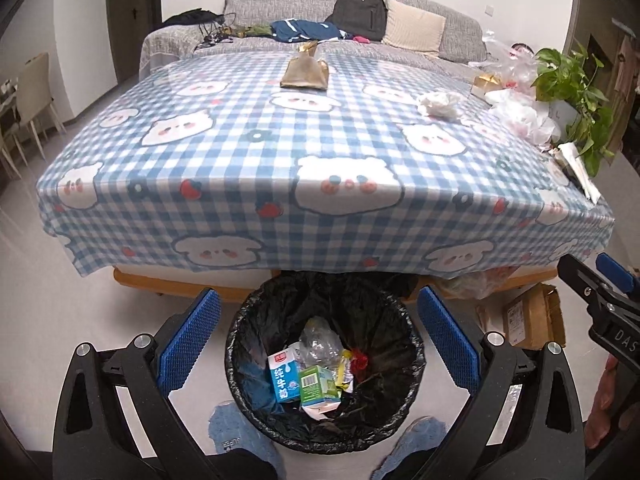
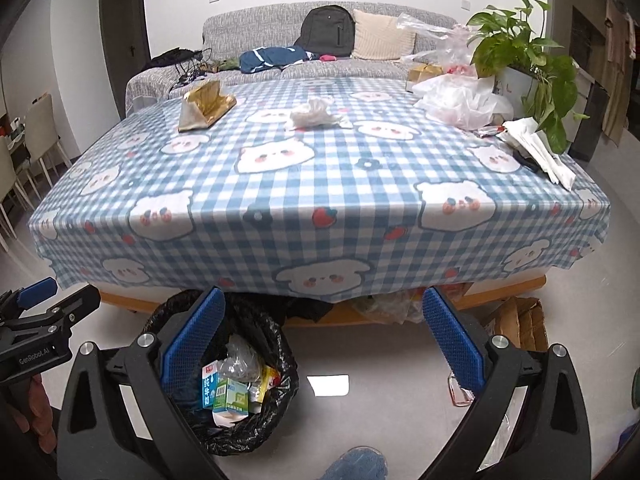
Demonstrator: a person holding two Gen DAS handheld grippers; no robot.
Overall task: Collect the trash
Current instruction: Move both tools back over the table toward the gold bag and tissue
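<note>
A bin lined with a black bag (image 1: 256,408) stands on the floor before the table; it also shows in the right wrist view (image 2: 276,420). It holds a blue milk carton (image 1: 283,376), a green carton (image 1: 318,386) and plastic wrappers. On the checked tablecloth (image 1: 256,160) lie a gold wrapper (image 1: 305,72), also in the right wrist view (image 2: 204,106), and a crumpled white tissue (image 1: 438,104), also there (image 2: 314,114). My left gripper (image 1: 318,344) is open and empty above the bin. My right gripper (image 2: 320,344) is open and empty, right of the bin.
Plastic bags (image 2: 460,100), white papers (image 2: 540,148) and a potted plant (image 2: 520,60) crowd the table's right side. A cardboard box (image 2: 516,324) sits on the floor under the table's right end. A sofa (image 2: 280,40) with a backpack stands behind; chairs (image 2: 36,140) at left.
</note>
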